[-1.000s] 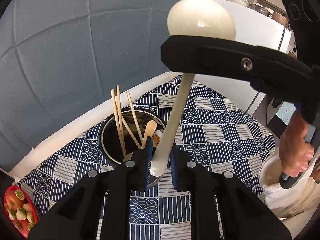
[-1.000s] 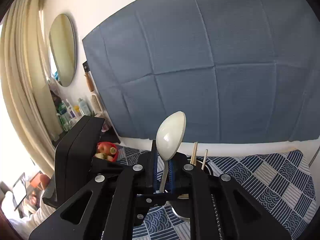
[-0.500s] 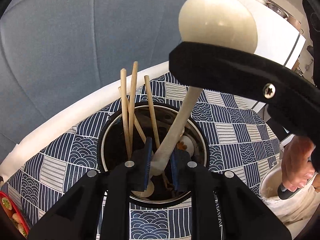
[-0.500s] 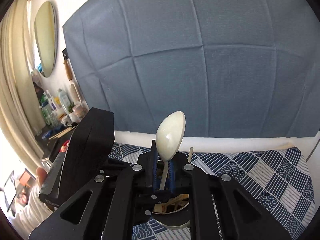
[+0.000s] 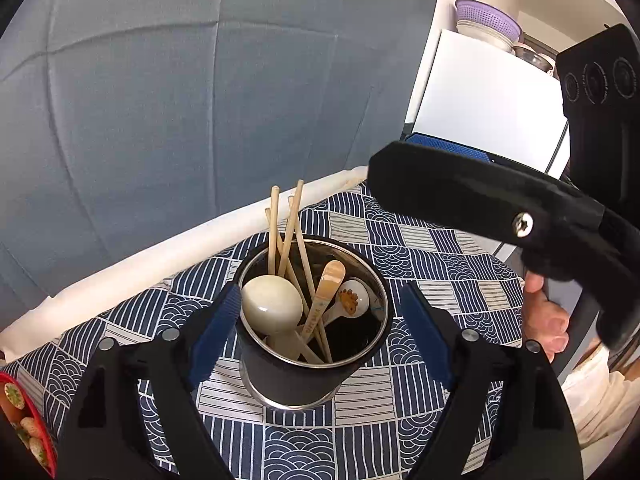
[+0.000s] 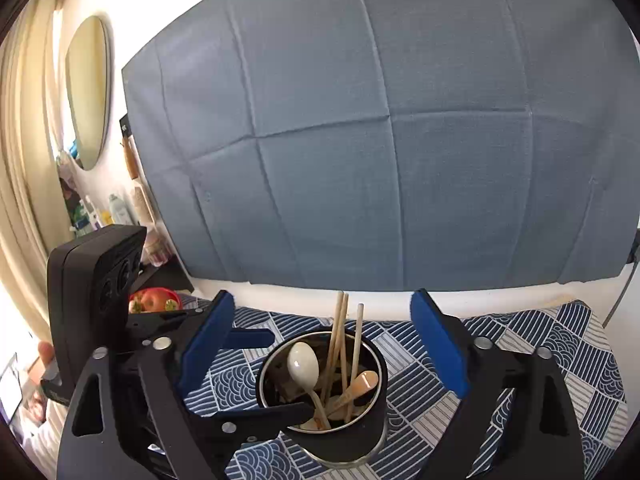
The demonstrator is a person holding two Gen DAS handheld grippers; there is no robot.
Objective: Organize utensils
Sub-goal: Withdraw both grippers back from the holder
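A black metal utensil holder (image 5: 304, 384) (image 6: 344, 436) stands on the blue patterned tablecloth. A cream spoon (image 5: 272, 306) (image 6: 303, 362) rests in it, bowl up, beside wooden chopsticks (image 5: 286, 232) (image 6: 340, 336), a wooden spoon (image 5: 326, 292) and a small patterned spoon (image 5: 352, 300). My left gripper (image 5: 320, 328) is open, its blue pads on either side of the holder's rim. My right gripper (image 6: 320, 344) is open and empty, above and behind the holder.
A red bowl of fruit (image 5: 24, 428) (image 6: 154, 300) sits at the table's left end. A white roll (image 5: 192, 236) lies along the table's back edge under a grey-blue wall cloth. A white fridge (image 5: 492, 100) stands at the right.
Both grippers were shut on the cream spoon, one at its handle end, one below the bowl. Both have opened, and the spoon now stands in the holder.
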